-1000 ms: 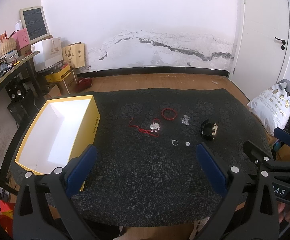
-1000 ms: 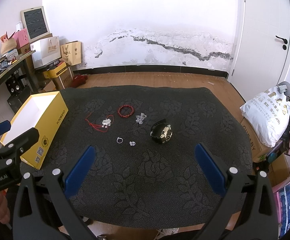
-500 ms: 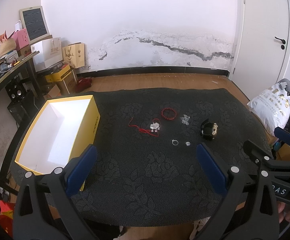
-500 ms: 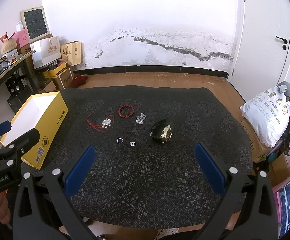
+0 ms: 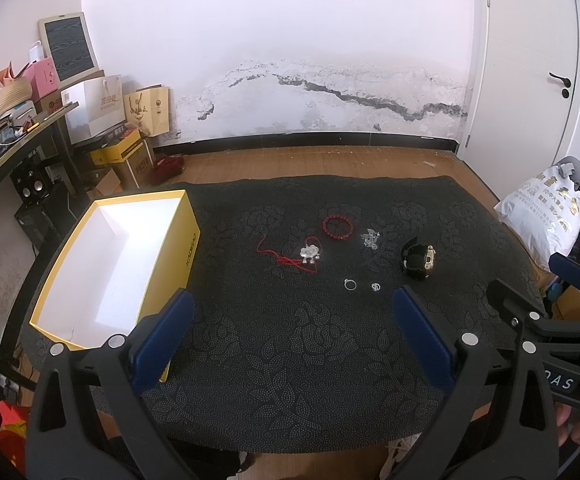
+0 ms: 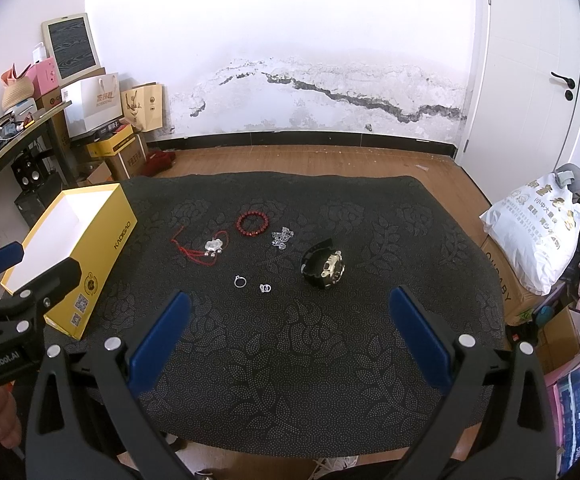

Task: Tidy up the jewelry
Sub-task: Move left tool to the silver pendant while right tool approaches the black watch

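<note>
Nothing picked yet; all jewelry lies loose on the black patterned cloth (image 5: 290, 344), and the yellow box (image 5: 188, 236) sits open with nothing visible inside, at the cloth's left edge. Taking the box as landmark: nearest to its right is the red cord necklace with silver pendant (image 5: 309, 254), just beyond that the red bead bracelet (image 5: 337, 227), then a small silver chain piece (image 5: 369, 238), and farthest from the box the black-and-gold watch (image 5: 417, 260). Two small rings lie on the near side of the pendant, ring (image 6: 240, 281) and ring with a stone (image 6: 266, 288), close together but apart. Left gripper (image 5: 290, 336) spread wide, holding nothing, hovering above the near cloth; right gripper (image 6: 290, 336) likewise wide and holding nothing. Step in hand looks like choosing and reaching for a first piece. My judgement: left tongs should take the items closest to the box, the necklace by the pendant body rather than the cord so it doesn't slip; right takes the watch, gripped across the case or strap. Rings are tiny and flat on soft cloth, so come straight down, pads astride the band, and close slowly. Risk: snagging the cloth, or dragging the cord into the bracelet. Release low inside the box, not from a height.
</note>
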